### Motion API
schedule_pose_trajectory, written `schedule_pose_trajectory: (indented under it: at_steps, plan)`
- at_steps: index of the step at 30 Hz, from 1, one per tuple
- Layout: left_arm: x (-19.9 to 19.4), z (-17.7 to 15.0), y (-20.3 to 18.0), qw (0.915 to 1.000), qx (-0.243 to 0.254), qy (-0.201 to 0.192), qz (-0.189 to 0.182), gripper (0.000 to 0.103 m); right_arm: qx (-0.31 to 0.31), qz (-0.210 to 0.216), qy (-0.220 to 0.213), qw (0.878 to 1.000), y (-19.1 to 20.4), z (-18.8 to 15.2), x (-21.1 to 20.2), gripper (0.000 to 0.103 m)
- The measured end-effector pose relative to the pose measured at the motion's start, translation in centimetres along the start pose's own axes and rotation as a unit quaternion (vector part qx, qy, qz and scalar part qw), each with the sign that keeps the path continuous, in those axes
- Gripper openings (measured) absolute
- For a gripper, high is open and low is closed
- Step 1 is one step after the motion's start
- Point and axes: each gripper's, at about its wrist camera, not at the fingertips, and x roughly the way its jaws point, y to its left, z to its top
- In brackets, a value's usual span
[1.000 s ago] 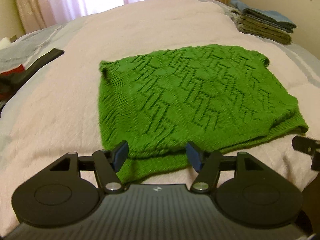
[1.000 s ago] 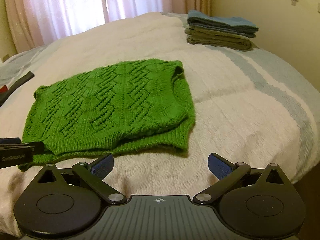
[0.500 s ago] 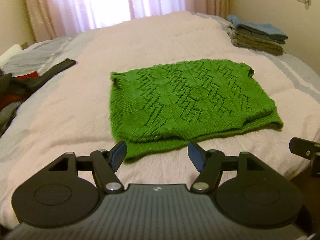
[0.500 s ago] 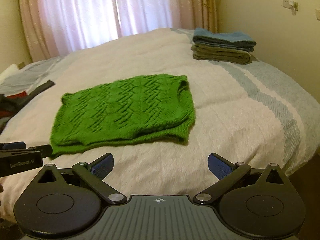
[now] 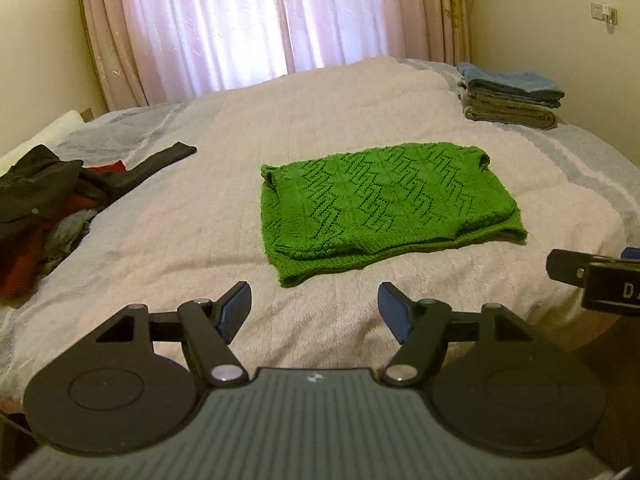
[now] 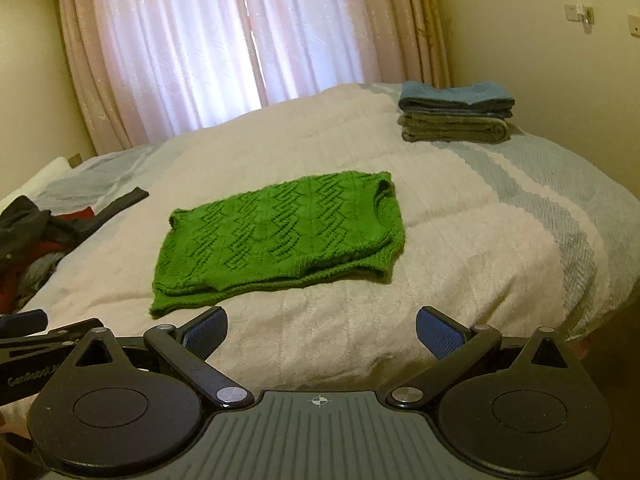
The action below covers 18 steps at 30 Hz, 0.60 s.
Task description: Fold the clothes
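- Green sweater (image 5: 384, 204) lies folded on the bed (image 5: 200, 240).
- Left gripper (image 5: 315, 307) fingers opening, empty.
- Right gripper (image 6: 322, 330) fingers wide apart, empty.
- Folded stack (image 6: 456, 118) at 1 o'clock.

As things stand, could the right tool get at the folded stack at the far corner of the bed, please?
Probably not from here: the right tool, open and empty, is at the bed's near edge, and the folded stack lies across the blanket. Nothing blocks the way.

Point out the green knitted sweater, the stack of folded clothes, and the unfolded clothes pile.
green knitted sweater (image 5: 384, 204): left wrist view, middle of its folded top.
stack of folded clothes (image 6: 456, 118): right wrist view, front of the stack.
unfolded clothes pile (image 5: 44, 208): left wrist view, dark garment on top.
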Motion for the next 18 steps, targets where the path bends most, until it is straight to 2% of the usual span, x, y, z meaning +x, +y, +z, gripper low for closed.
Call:
schedule_pose_trajectory:
  at_steps: [9,18]
  plan:
    - [-1.6,-0.6,0.8,0.9998,-0.019,-0.006,0.003,0.067,-0.026,0.010,0.010,1.000,1.3,0.1,1.0,0.103]
    - [0.5,0.0,3.0,0.9988,-0.040,-0.002,-0.028,0.067,-0.044,-0.006,0.031,0.999,2.5,0.5,4.0,0.103]
